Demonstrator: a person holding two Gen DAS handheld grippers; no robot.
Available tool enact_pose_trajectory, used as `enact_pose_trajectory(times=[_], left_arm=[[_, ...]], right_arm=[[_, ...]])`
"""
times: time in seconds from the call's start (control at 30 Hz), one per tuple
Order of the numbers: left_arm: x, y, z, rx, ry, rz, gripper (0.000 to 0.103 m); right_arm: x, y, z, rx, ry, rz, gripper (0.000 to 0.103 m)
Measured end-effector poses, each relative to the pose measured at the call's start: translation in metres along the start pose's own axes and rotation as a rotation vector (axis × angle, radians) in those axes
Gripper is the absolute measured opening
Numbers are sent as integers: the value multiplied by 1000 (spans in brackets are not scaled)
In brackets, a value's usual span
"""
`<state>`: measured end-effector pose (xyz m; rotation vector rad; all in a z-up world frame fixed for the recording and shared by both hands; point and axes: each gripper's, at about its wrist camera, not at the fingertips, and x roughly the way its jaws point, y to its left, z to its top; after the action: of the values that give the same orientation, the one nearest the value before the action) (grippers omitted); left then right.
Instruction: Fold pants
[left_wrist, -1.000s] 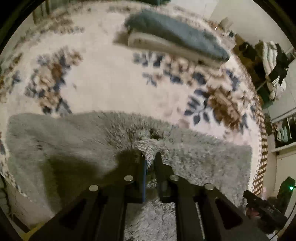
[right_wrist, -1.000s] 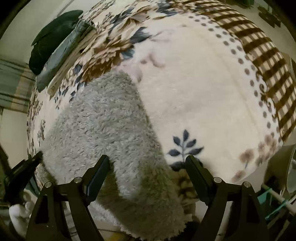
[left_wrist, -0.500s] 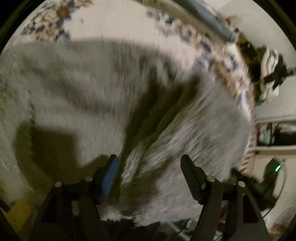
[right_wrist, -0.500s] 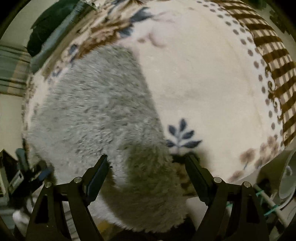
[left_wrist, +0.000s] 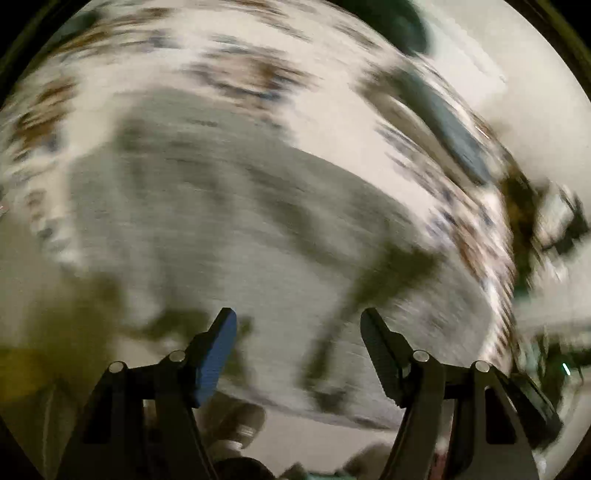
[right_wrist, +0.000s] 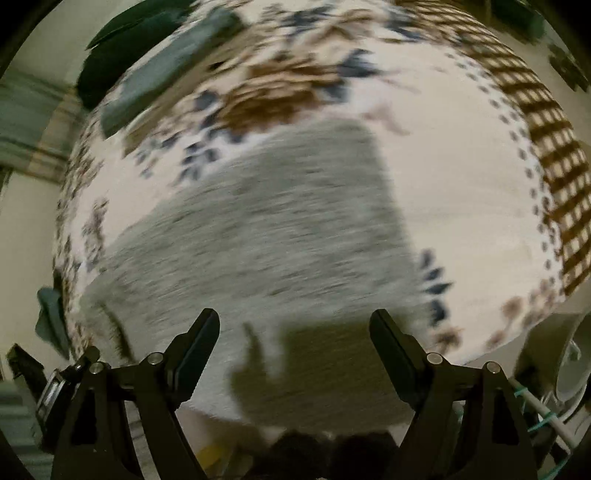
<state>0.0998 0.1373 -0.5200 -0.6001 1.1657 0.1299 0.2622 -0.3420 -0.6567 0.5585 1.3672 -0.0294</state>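
Left wrist view: the picture is heavily smeared. The left gripper (left_wrist: 297, 325) is seen with its fingers spread and nothing between them; no cloth is touched by either pad. Its jaws have just been opening, and the gap is empty. The pants (left_wrist: 229, 229), a grey fleecy bundle, are laid flat on the blanket (left_wrist: 325, 122), beyond and under the fingers. Darker bands across the grey are read as folds or shadows; the blur does not allow a firm call. The garment is judged to be released here so that it rests on the soft surface in its folded shape. A dark folded item (left_wrist: 454, 129) is seen near the far edge of the blanket, well apart from the pants.

Right wrist view: the right gripper (right_wrist: 293, 325) is likewise held wide, pointed steeply down, with its fingers apart and gripping nothing. The pants (right_wrist: 280, 229) are seen as a compact, roughly rectangular block on the patterned blanket (right_wrist: 461, 192), its near edge just under the fingers. A shadow of the tool is cast on the near part of the cloth. The open stance is judged to suit either a fresh pinch at an edge or a withdrawal. A stack of dark clothes (right_wrist: 155, 70) is noted at the far left corner. Contact cannot be confirmed.
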Motion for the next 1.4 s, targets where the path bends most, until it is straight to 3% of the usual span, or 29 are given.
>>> enact_pose_trajectory(times=[0.07,0.17,0.3,0.47,0.6,0.67,0.8,0.9,1.07,1.17,1.23,1.27,1.3,1.33,1.4], left_arm=[[1,34,13,-99,-11,45,67],[1,74,38,-248,-4,9,67],[-13,82,64,-200,-39,96,67],[-32,122,74,-176,-53,153,68],[-42,167,61,-222,-18,195,68],[-45,192,54,-256,1,224,67],[-45,229,41,-329,37,225,67],[-39,235,40,-359,53,172,67],[-24,206,58,-311,34,41,67],[-2,177,76,-217,61,-1,68],[17,162,84,-145,96,28,67],[31,153,87,-92,114,45,63],[39,147,90,-51,110,49,49],[42,145,92,-32,101,39,14],[29,140,100,-15,41,-13,14]], right_arm=[[5,31,-3,-31,17,35,85],[14,70,-10,-70,56,85,86],[40,137,-23,-93,141,219,85],[124,243,-45,-77,276,372,85],[187,301,-66,-56,300,381,85],[199,325,-83,-73,333,423,85],[198,383,-140,-239,443,510,87],[192,380,-160,-234,484,549,86],[166,331,-139,-98,404,546,86],[143,299,-122,-58,334,491,87],[128,273,-109,-46,288,424,87],[122,263,-102,-42,273,397,87],[115,252,-99,-39,247,369,87],[109,244,-95,-39,227,346,87],[104,233,-88,-47,198,309,87]])
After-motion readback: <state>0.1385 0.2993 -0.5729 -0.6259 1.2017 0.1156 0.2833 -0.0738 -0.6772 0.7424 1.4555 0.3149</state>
